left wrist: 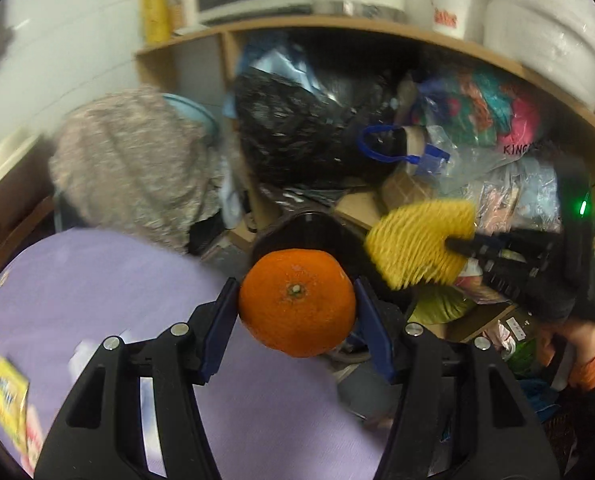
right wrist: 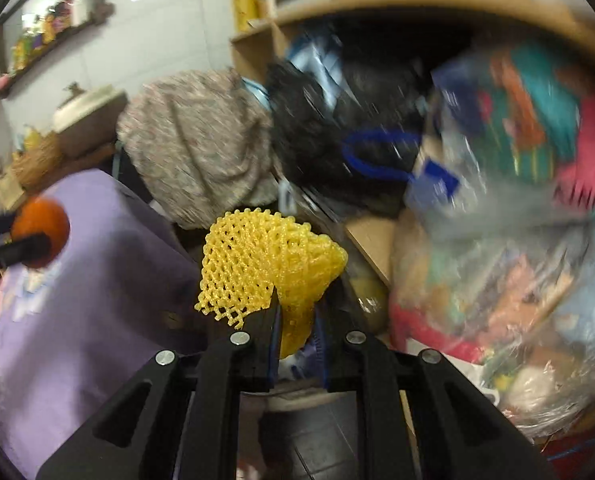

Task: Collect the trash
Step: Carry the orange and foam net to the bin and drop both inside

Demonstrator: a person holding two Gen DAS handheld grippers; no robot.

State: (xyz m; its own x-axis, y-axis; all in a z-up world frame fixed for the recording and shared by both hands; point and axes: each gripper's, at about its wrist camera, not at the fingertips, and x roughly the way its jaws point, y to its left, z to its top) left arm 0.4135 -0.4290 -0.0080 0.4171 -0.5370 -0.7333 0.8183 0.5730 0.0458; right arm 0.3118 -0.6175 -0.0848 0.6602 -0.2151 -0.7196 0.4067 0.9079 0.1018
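the left gripper [left wrist: 297,304] holds an orange [left wrist: 297,302] by its sides, jaws closed on the fruit just past the edge of a purple-covered table [left wrist: 97,280], stem end facing the camera. the right gripper [right wrist: 295,320] has its jaws nearly together on a yellow foam fruit net [right wrist: 265,268], pinched at its lower end so the mesh fans upward. the net appears to be the trash in hand, the orange likely kept apart from it. both tools hang in the narrow gap between the table edge and a wooden shelf unit [left wrist: 337,28] crammed with a black plastic bag [left wrist: 297,120] and clear bags of clothing [left wrist: 497,128]. open room lies mostly downward, toward the dark tiled floor [right wrist: 317,440]; no bin can be made out for certain. a yellow packet [left wrist: 7,400] lies on the table's near corner.
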